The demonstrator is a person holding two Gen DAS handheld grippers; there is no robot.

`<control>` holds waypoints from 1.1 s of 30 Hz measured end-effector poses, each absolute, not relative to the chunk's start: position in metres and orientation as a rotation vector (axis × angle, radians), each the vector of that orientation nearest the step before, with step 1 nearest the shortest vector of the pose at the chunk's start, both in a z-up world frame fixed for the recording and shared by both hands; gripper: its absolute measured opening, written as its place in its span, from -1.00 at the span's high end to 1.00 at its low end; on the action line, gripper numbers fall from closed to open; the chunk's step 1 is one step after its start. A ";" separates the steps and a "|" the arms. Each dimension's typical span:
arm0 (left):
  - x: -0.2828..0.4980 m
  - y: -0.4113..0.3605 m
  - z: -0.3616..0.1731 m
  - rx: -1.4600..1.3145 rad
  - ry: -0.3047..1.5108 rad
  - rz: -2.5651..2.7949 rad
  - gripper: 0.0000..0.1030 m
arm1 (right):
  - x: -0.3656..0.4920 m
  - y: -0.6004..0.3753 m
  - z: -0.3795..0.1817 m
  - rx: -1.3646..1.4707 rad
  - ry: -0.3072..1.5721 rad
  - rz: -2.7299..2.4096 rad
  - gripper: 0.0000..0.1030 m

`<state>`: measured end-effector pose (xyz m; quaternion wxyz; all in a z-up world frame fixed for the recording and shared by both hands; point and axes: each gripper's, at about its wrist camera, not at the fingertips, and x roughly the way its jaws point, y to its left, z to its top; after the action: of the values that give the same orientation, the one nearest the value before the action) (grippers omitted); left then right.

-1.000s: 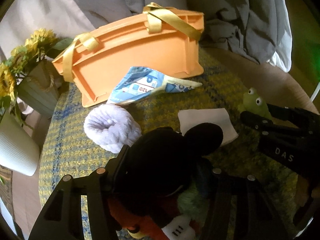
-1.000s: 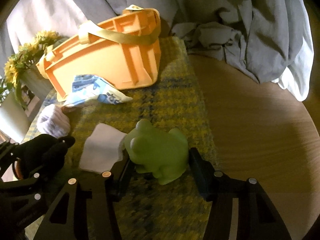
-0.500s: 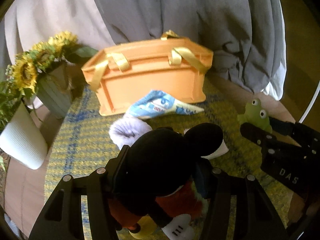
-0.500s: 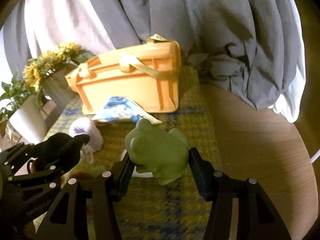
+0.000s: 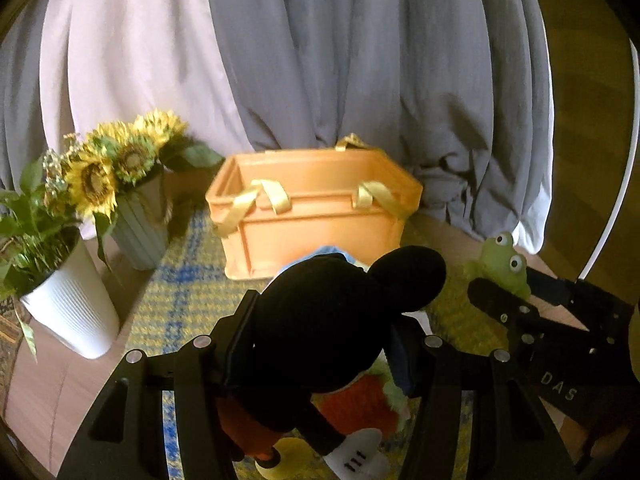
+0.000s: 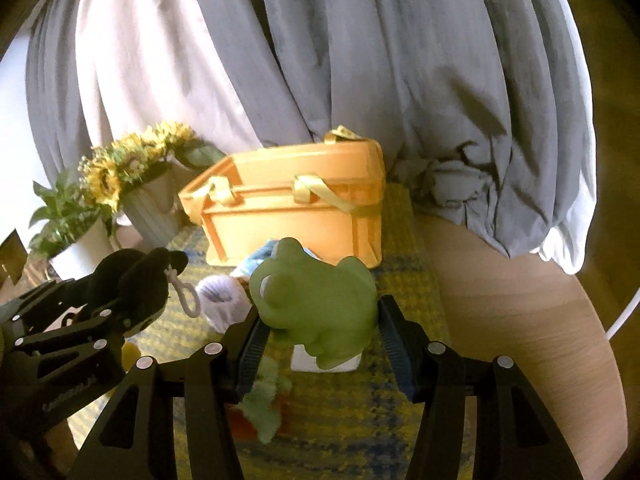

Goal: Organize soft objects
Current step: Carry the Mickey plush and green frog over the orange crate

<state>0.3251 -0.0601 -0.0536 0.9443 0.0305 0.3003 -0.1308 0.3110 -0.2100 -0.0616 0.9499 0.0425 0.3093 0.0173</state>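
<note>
The left hand-held gripper (image 5: 324, 344) is clamped on a black-headed plush mouse with red shorts (image 5: 336, 312), held up in front of the open orange plastic crate with yellow ribbon handles (image 5: 316, 216). The right hand-held gripper (image 6: 318, 334) is closed on a green rubber frog toy (image 6: 316, 300), also lifted in front of the crate. Below, before the crate, a pale lilac fluffy sock roll (image 6: 220, 300), a blue printed cloth (image 6: 256, 258) and a white folded cloth (image 6: 304, 362) lie on the yellow-and-blue woven mat (image 6: 404, 232) covering the wooden counter (image 6: 512, 312). Left of the crate stand a ribbed grey vase of sunflowers (image 5: 140, 232) and a white ribbed plant pot (image 5: 68, 312).
</note>
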 end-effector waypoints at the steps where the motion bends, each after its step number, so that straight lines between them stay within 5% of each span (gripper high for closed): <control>1: 0.324 -0.057 -0.050 0.059 0.600 -0.269 -0.09 | 0.310 -0.208 -0.059 0.089 0.623 0.036 -0.07; 33: 0.372 -0.024 0.019 0.042 0.344 -0.348 -0.10 | 0.336 -0.163 0.009 0.068 0.390 -0.025 -0.07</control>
<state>0.3719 -0.0238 0.0187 0.9700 0.0205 0.1702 -0.1724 0.3365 -0.1628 0.0093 0.9803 0.0340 0.1939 -0.0123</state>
